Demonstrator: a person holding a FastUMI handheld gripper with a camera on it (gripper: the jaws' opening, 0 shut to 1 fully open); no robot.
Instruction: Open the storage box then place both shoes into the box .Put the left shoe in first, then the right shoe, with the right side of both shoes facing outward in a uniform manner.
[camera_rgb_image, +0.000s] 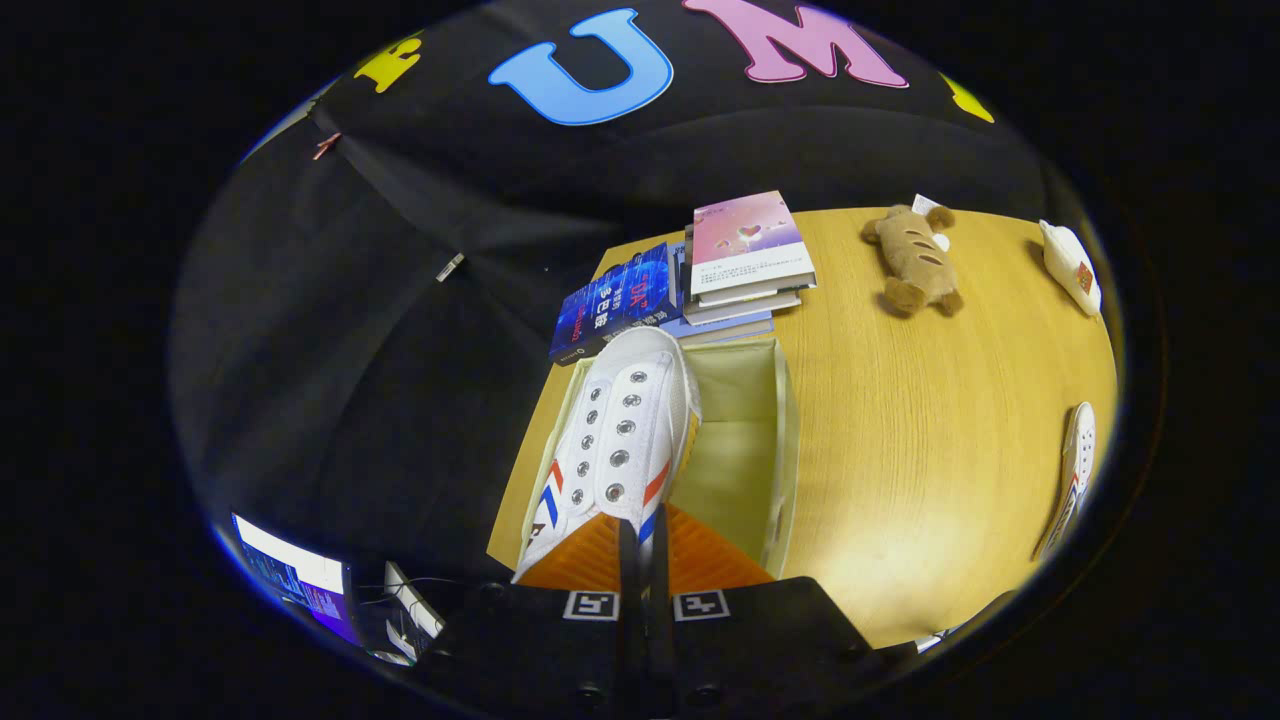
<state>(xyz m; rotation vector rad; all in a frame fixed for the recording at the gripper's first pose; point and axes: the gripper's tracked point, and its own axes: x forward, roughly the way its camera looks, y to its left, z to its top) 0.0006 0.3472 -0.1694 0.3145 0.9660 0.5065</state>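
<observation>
While the wooden table (930, 440) spread pale and bare beyond the fingers, the open storage box (785, 420) sat on its near corner, a soft-sided fabric bin with light walls and no lid over its mouth. Walls like these looked likely to give if a shoe were pushed against them, so lowering into the box would serve better than shoving.

Just beyond the box lay a stack of books (745, 265) with a blue book (615, 300) leaning beside it, and farther across the table rested a brown plush toy (915, 260) and a small white object (1072, 265) near the far edge.

The held shoe (620, 430) was a white canvas sneaker with metal eyelets and red and blue stripes on its sides. It hung toe-forward over the near-left part of the box, its heel end at the fingers. The gripper (643, 560) stood nearly closed, both fingers pressed together on a thin part of the shoe at its heel or collar; the exact spot was hidden by the fingers themselves. Canvas of this sort is probably light and floppy above a stiffer rubber sole, so a pinch at the heel collar would carry it, though the toe could droop or swing.

The second shoe (1075, 480), of the same striped kind, lay well apart on the table to the right of the box. It appeared to lie on its side, and its collar edge seemed the best place to take hold.
</observation>
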